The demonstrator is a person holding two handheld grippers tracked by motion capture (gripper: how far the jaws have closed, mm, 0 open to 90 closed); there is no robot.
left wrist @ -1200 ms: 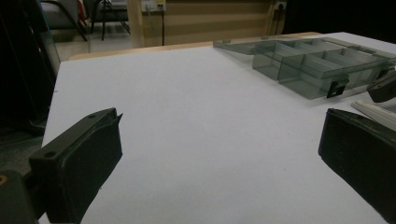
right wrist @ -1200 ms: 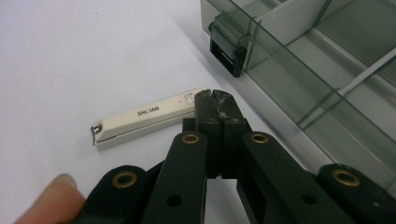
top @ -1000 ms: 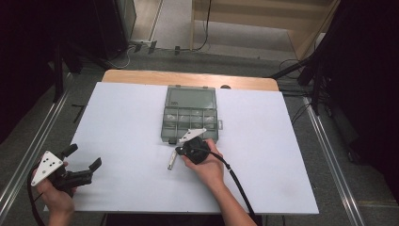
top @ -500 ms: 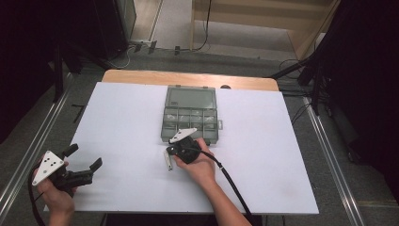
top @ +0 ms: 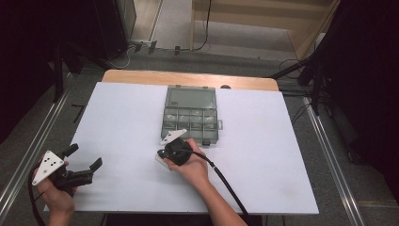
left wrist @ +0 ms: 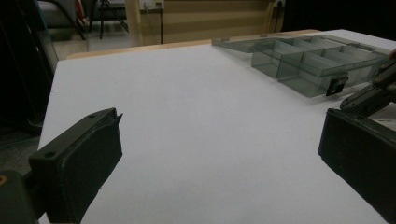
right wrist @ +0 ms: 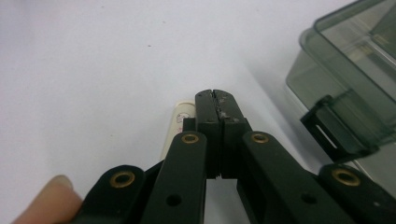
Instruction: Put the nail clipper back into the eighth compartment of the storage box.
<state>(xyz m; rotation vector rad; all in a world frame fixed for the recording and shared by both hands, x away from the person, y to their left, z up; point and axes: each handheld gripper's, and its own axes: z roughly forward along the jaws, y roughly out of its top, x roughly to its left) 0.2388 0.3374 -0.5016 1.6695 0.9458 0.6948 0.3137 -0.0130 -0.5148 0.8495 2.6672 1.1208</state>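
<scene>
A clear grey compartment box [top: 190,115] sits open at the table's middle; in the left gripper view the box [left wrist: 317,60] is at the far right. A small white flat piece [top: 162,161] lies just in front of its left corner. My right gripper [top: 161,154] hovers over that piece, jaws pressed together. In the right gripper view the gripper [right wrist: 215,95] is shut with nothing between its jaws, and the white piece [right wrist: 179,117] lies on the table under its left jaw. My left gripper [top: 84,157] is held open near the front left corner, and in its own view the gripper [left wrist: 219,121] has nothing between its jaws.
The white table top [top: 117,117] stretches between the two grippers. The box's latch [right wrist: 336,126] juts out toward the right gripper. A wooden strip [top: 188,77] runs along the far edge. A black cable [top: 226,181] trails from the right gripper over the front edge.
My right gripper has moved left, away from the box's front edge, and now covers the small white piece. The left gripper has stayed put.
</scene>
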